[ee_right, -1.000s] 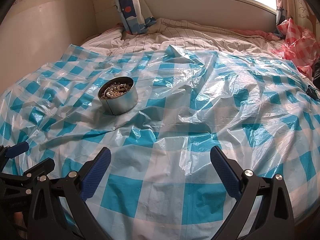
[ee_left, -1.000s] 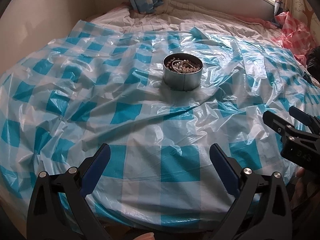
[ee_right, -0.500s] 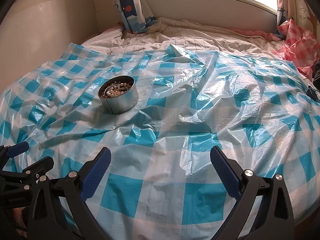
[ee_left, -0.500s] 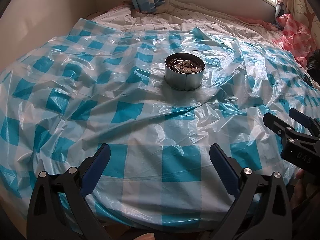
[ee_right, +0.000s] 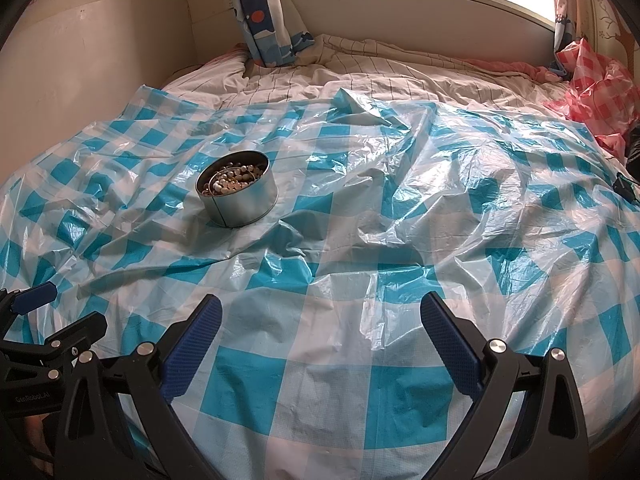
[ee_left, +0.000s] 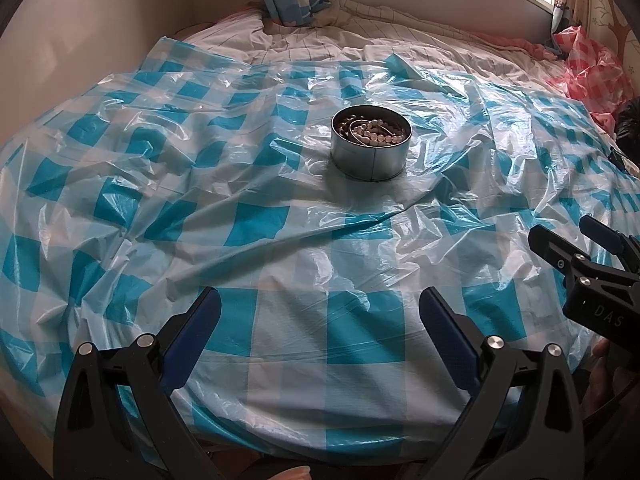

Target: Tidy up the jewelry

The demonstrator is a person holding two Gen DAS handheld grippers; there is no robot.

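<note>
Round tin [ee_left: 371, 148] sits mid-bed on the blue checked plastic sheet [ee_left: 280, 216], likely spread to catch loose pieces. Beads [ee_left: 374, 132] heaped inside; strung or loose, hard to tell. Left gripper [ee_left: 320, 336] and right gripper [ee_right: 320, 340] hover at the near edge, jaws spread wide, empty. Hands mostly cut off.

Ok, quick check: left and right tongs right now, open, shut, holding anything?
Left tongs: open, holding nothing, above the checked sheet.
Right tongs: open, holding nothing; the jewelry tin sits apart from both.
</note>
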